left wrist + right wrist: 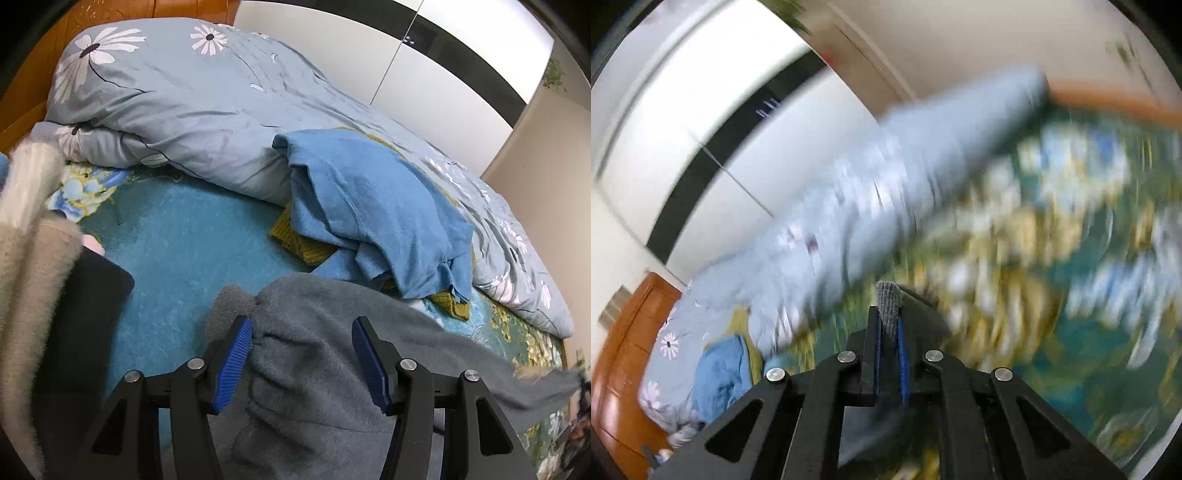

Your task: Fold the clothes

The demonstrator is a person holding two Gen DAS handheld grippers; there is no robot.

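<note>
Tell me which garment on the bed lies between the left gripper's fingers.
The grey fleece garment. It lies between the left gripper's open fingers, while the blue garment and the mustard knit lie heaped farther back by the duvet.

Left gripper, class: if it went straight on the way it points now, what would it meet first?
Probably the grey fleece garment lying between the open left gripper; past it, the teal blanket.

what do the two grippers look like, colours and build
Both match: the left gripper and right gripper have black angular linkage arms with triangular cutouts, round silver pivot bolts, and black fingers faced with ribbed blue pads. No cables or markings show.
</note>
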